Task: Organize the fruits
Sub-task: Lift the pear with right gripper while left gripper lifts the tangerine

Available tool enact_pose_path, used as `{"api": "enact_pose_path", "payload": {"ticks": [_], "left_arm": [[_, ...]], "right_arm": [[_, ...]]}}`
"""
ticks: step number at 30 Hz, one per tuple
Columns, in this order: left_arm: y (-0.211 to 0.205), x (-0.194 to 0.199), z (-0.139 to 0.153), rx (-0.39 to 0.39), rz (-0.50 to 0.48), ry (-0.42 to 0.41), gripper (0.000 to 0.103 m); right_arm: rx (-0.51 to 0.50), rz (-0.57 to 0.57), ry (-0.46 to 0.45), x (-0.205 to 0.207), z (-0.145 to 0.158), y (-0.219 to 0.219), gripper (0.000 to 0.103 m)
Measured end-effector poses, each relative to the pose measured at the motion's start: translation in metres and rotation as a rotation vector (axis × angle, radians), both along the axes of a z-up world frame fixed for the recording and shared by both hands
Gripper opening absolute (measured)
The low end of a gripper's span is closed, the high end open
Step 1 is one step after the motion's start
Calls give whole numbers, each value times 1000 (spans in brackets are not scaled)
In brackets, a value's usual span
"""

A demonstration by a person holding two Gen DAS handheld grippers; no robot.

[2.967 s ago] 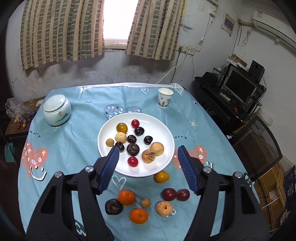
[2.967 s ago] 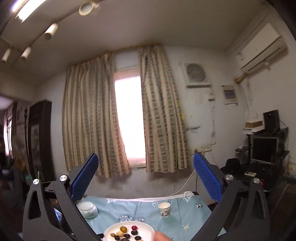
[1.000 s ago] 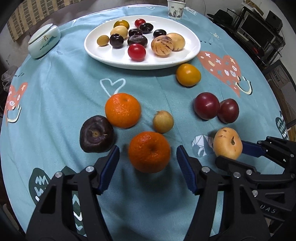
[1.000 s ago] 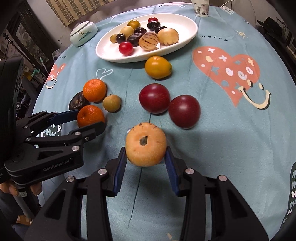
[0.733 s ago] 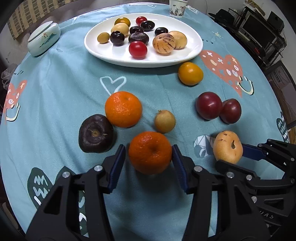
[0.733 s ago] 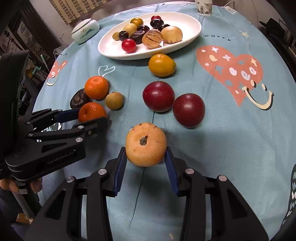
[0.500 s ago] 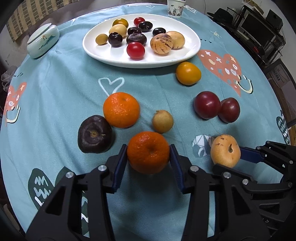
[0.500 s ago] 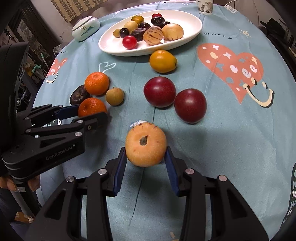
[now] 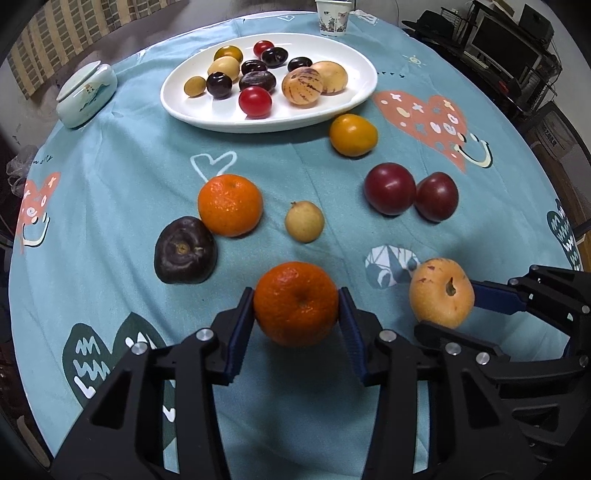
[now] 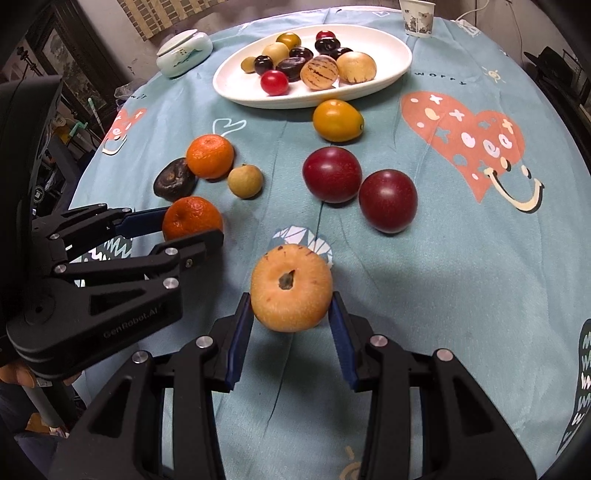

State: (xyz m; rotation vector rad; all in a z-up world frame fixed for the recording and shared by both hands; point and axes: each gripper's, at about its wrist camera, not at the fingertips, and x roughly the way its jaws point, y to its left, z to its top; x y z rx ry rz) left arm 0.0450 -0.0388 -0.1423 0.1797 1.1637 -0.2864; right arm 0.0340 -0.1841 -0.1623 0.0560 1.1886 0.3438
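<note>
My left gripper (image 9: 295,306) is shut on an orange tangerine (image 9: 295,303), with both blue pads pressed to its sides. My right gripper (image 10: 291,295) is shut on a round tan fruit (image 10: 291,287) with a dark stem pit. Each gripper also shows in the other view, the two side by side at the near part of the table. A white oval plate (image 9: 199,107) holding several small fruits lies at the far side. Loose on the cloth between are a second tangerine (image 9: 230,205), a dark wrinkled fruit (image 9: 184,250), a small tan fruit (image 9: 304,221), two dark red plums (image 9: 389,188) and a yellow-orange fruit (image 9: 353,134).
A pale lidded ceramic jar (image 9: 86,94) stands at the far left and a paper cup (image 9: 332,18) beyond the plate. The round table wears a blue patterned cloth (image 9: 110,177). A desk with a monitor (image 9: 506,55) is off to the right.
Both grippers came down to the table from higher up. Over the last second the left jaws closed from wide onto the tangerine. The right gripper kept its grip on the tan fruit.
</note>
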Motion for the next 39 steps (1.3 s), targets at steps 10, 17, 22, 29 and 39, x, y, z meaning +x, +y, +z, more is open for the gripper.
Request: {"api": "enact_pose_path", "payload": {"ticks": [10, 17, 22, 29, 39], "left_arm": [[17, -27, 19, -34, 8, -28, 46], [51, -44, 25, -90, 55, -17, 45], [63, -45, 21, -82, 80, -2, 45], [46, -41, 26, -51, 47, -12, 45], [21, -39, 46, -21, -34, -92, 46]], "right_arm": [[-4, 33, -4, -17, 2, -3, 42], [16, 26, 9, -27, 3, -16, 42], [21, 29, 28, -28, -2, -17, 42], [24, 73, 25, -28, 1, -2, 42], [5, 70, 14, -34, 7, 4, 42]]}}
